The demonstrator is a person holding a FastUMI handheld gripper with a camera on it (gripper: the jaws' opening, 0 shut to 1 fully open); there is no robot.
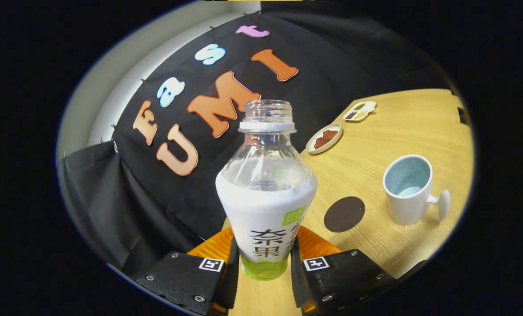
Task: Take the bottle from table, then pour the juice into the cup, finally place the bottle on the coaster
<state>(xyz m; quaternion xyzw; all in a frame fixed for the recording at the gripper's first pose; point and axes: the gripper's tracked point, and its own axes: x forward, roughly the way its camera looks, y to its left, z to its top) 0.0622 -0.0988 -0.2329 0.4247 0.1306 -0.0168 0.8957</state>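
A clear plastic bottle [265,193] with a white and green label and no cap stands between my two fingers. My gripper [264,254] is shut on the bottle's lower body, a finger pressing each side. The whole view is tilted, so the bottle leans with the gripper above the wooden table [375,158]. A round dark coaster [344,213] lies on the table to the right of the bottle. Further right stands a white cup [408,188] with a pale blue inside and a handle pointing right; it looks empty.
Beyond the coaster, a small oval dish [324,138] holds something brown. A white divided dish [360,111] lies farther back near the black cloth wall. The table's left edge runs just behind the bottle.
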